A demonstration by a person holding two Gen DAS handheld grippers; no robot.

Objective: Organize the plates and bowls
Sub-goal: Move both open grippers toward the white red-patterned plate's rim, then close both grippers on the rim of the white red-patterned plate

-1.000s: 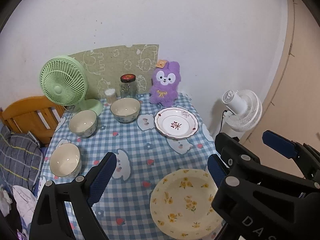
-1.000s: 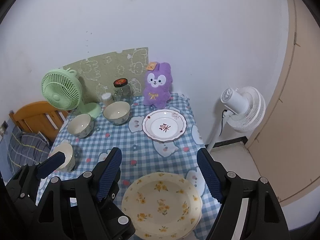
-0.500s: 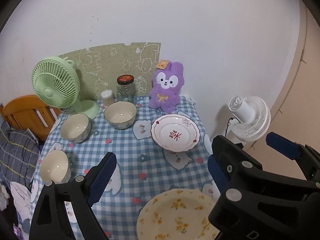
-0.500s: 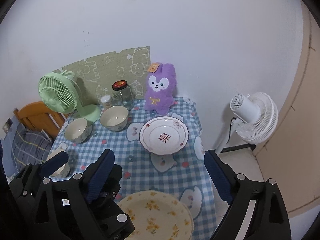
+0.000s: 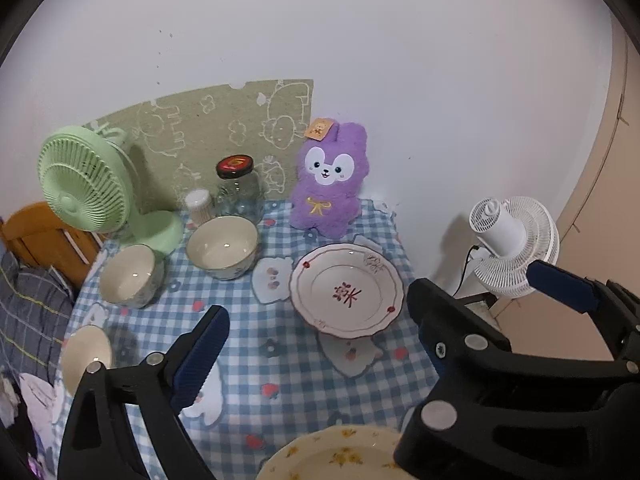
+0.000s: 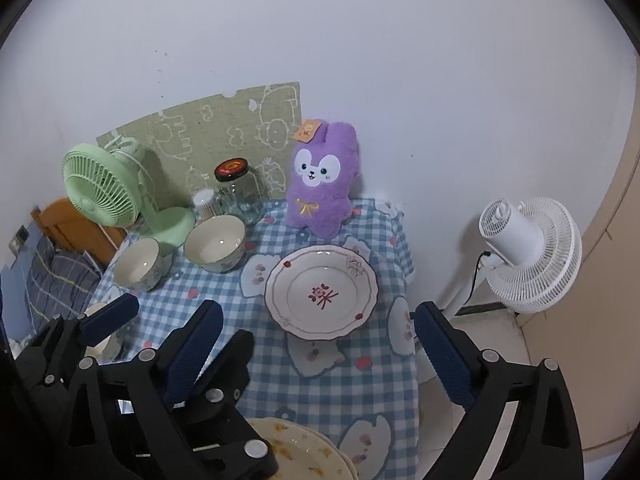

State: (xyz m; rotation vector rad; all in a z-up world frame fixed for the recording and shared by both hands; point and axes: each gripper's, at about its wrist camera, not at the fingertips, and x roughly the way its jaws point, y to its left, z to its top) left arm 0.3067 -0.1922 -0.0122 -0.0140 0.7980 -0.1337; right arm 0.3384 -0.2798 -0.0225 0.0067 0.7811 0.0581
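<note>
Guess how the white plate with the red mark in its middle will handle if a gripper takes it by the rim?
The white plate looks like glazed ceramic, so probably stiff, slick under the pads and breakable if dropped. Its scalloped rim sits slightly raised off the checked tablecloth, which should let a finger slide under. Being wide and shallow, it would likely tilt when held by one edge.

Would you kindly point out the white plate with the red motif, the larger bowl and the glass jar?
White plate point(image 6: 321, 294): right wrist view, on its centre motif.
Larger bowl point(image 6: 215, 243): right wrist view, on its inside.
Glass jar point(image 5: 239, 194): left wrist view, on its glass body.
</note>
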